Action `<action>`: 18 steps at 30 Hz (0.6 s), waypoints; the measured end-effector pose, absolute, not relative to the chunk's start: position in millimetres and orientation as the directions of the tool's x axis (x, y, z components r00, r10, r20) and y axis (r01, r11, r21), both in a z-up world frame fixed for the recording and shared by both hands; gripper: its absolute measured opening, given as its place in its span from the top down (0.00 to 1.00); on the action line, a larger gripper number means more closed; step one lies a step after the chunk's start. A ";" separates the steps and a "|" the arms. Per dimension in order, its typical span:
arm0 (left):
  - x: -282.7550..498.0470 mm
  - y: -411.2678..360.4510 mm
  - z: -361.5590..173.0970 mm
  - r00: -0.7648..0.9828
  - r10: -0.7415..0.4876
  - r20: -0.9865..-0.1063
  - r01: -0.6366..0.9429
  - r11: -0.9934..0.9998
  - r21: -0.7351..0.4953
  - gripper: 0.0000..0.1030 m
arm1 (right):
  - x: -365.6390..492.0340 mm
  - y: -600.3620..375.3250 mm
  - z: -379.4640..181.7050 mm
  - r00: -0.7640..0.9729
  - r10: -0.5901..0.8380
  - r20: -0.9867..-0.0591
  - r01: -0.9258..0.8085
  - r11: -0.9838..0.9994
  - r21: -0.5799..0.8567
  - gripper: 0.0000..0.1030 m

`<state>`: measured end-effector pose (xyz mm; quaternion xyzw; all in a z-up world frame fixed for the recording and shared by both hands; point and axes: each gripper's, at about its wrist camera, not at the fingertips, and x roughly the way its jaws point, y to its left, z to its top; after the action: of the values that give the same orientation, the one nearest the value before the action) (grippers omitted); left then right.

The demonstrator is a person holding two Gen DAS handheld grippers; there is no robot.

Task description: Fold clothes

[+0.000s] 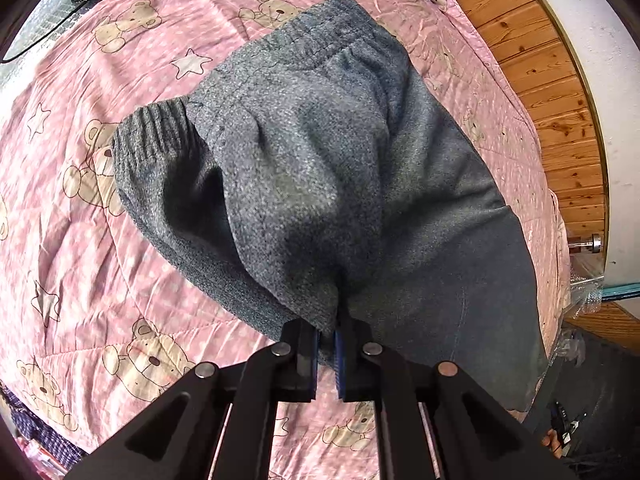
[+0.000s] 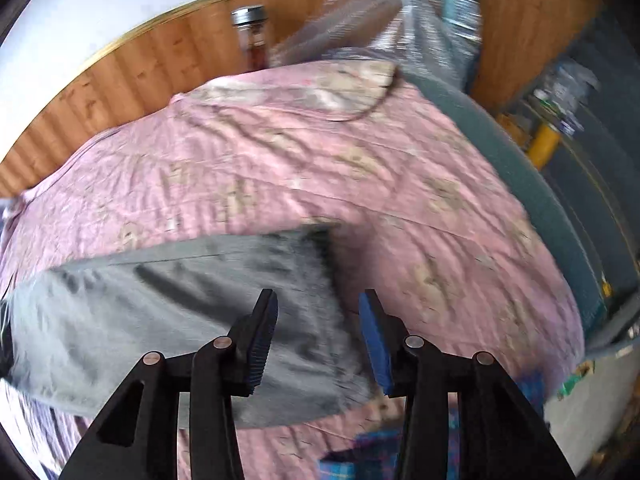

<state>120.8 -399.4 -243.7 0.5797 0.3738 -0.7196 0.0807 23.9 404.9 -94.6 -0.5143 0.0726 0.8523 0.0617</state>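
your left gripper (image 1: 327,344) is clamped on a fold of the grey trousers (image 1: 320,168), which lie doubled over on the pink bear quilt (image 1: 80,240), cuff near waistband, so one fold looks done. your right gripper (image 2: 318,320) hangs with jaws apart, empty, above the cloth's edge. a further fold and smoothing likely remain. a jar (image 2: 250,36) stands well clear by the wooden wall (image 1: 540,80).

Both tools share one build. The left gripper (image 1: 327,344) has black angular linkage arms with triangular cut-outs, round silver pivot pins along them, and dark blue ribbed pads. Beside its pins, the right gripper (image 2: 318,336) shows brighter blue pads (image 2: 376,344).
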 end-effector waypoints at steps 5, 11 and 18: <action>119.9 -396.9 -241.1 -0.346 0.311 -0.885 0.557 -0.691 -0.461 0.93 | -16.7 424.1 -176.2 -0.241 0.110 -0.964 -0.158 -0.985 -0.072 0.81; 134.3 -385.5 -218.3 -0.418 0.343 -0.841 0.528 -0.662 -0.532 0.72 | 11.3 410.8 -109.3 -0.435 0.116 -0.893 -0.268 -0.963 0.006 0.66; 164.8 -417.4 -198.5 -0.546 0.327 -0.772 0.560 -0.543 -0.626 0.61 | 45.2 342.4 -168.7 -0.298 0.029 -0.954 -0.048 -0.999 -0.015 0.65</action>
<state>164.8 -417.4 -198.5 0.4702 0.4717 -0.7418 0.0784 45.2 342.4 -168.7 -0.5920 0.0082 0.8055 0.0239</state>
